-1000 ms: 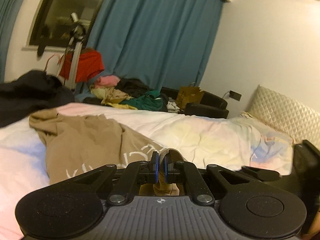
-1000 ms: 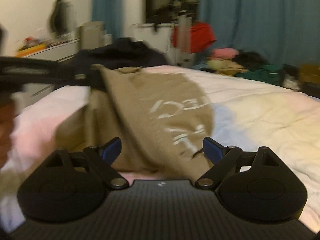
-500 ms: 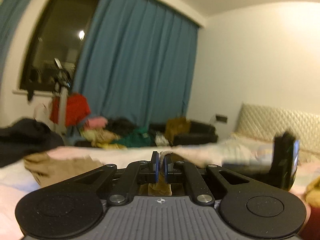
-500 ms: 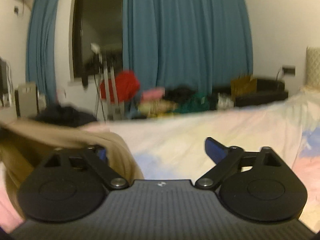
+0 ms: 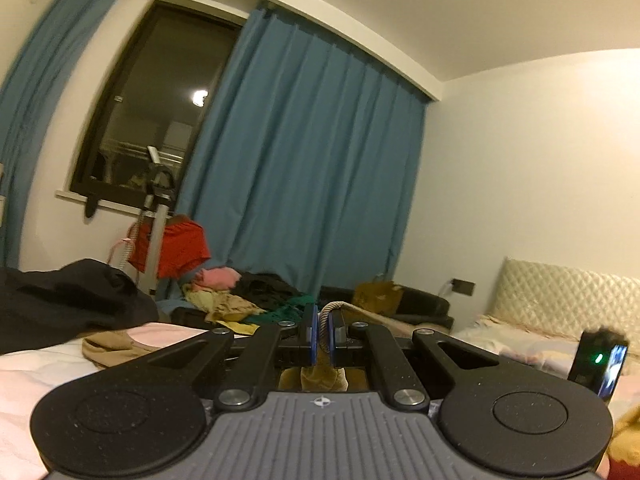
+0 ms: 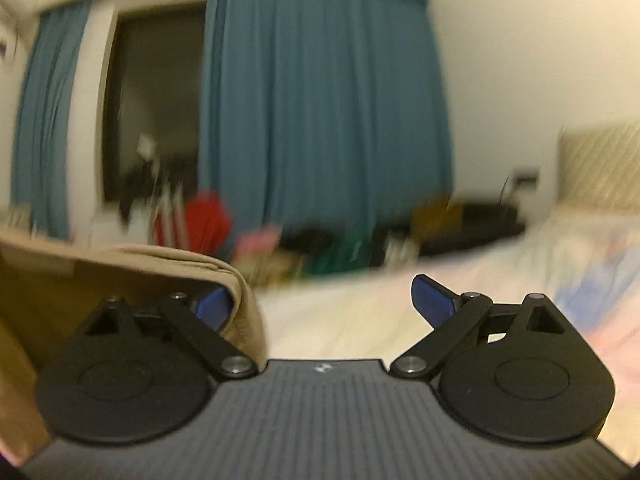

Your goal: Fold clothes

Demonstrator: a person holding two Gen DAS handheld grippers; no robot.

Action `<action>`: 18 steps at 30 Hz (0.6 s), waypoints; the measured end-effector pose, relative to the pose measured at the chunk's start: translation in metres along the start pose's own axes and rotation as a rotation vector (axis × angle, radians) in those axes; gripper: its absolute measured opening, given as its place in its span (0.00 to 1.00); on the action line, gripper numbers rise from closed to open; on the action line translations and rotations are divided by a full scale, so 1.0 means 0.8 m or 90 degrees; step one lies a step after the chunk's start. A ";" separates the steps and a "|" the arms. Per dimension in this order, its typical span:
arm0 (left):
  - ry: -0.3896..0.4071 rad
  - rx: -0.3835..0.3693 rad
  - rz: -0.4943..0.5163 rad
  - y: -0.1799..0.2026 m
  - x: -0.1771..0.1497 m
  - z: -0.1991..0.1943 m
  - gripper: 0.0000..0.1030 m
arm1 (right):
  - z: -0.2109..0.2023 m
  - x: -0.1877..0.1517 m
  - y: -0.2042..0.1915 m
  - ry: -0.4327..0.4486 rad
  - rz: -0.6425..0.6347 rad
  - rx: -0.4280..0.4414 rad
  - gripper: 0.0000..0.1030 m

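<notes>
Cloth is pinched at a ribbed edge between the closed jaws of the left hand-held gripper; the right hand-held gripper is spread wide, empty, the tan shirt draped over its left finger. A second grip is judged needed, then even tension. Soft knit, limp, is raised above the bed.

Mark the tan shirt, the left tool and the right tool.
tan shirt [image 6: 120, 272]: right wrist view, folded top edge.
left tool [image 5: 322, 334]: left wrist view, between shut fingertips.
right tool [image 6: 322, 300]: right wrist view, middle of open gap.
</notes>
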State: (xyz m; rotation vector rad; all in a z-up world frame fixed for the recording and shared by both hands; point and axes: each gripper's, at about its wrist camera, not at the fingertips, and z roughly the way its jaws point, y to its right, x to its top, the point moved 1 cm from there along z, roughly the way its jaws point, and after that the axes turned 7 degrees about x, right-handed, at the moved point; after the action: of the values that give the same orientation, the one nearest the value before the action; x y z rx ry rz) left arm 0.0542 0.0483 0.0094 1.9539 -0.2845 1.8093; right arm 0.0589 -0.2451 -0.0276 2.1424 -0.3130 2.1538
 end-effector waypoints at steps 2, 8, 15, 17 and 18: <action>-0.009 -0.010 0.005 0.004 -0.002 0.003 0.05 | -0.001 0.000 -0.001 0.016 -0.008 -0.011 0.93; -0.032 -0.006 0.007 0.001 -0.009 0.010 0.05 | 0.060 -0.046 -0.017 -0.211 -0.038 0.092 0.89; -0.099 0.038 0.030 -0.005 -0.026 0.024 0.05 | 0.064 -0.059 -0.012 -0.242 0.070 0.111 0.12; -0.128 0.050 0.032 -0.008 -0.032 0.032 0.06 | 0.051 -0.047 -0.012 -0.196 0.074 0.116 0.10; -0.147 0.051 0.029 -0.010 -0.035 0.037 0.07 | 0.048 -0.043 -0.014 -0.178 0.076 0.121 0.09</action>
State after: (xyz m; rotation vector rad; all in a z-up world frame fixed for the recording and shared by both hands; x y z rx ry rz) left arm 0.0811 0.0375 -0.0204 2.2335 -0.3359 1.6456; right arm 0.0989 -0.2392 -0.0609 2.6008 -0.2703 2.0124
